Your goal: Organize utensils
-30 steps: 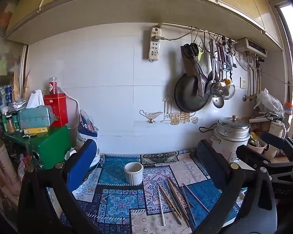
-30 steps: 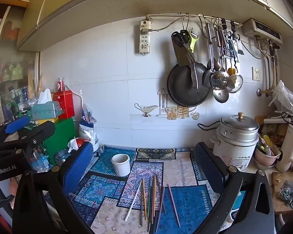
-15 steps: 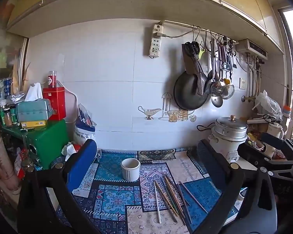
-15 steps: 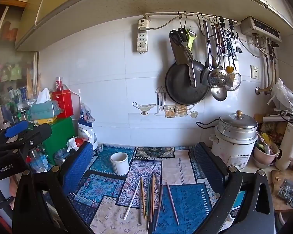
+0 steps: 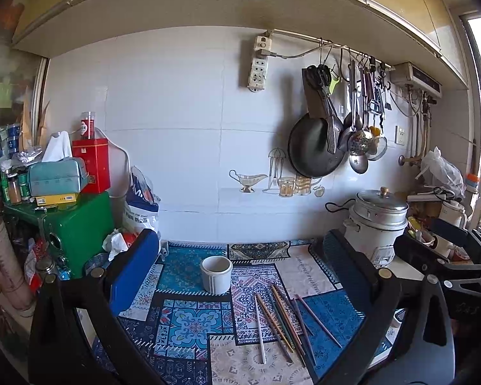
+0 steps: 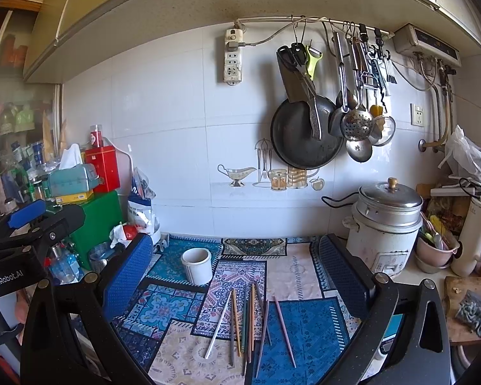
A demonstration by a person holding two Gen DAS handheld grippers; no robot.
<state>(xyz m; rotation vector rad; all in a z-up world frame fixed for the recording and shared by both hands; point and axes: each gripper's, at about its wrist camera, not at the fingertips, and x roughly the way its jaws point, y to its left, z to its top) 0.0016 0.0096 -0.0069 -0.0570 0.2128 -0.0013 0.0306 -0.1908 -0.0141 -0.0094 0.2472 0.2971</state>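
Chopsticks (image 6: 250, 317) overlapping, count unclear, cup (image 6: 197, 265) interior hidden, both tools gaping

A loose bunch of chopsticks (image 6: 247, 320) lies flat on the patterned mat (image 6: 304, 327), tips fanning toward the wall: one white, several wood-toned, one greenish, one pink lying slightly apart on the right. Just behind them a white cup (image 6: 196, 265) stands upright, apparently empty.
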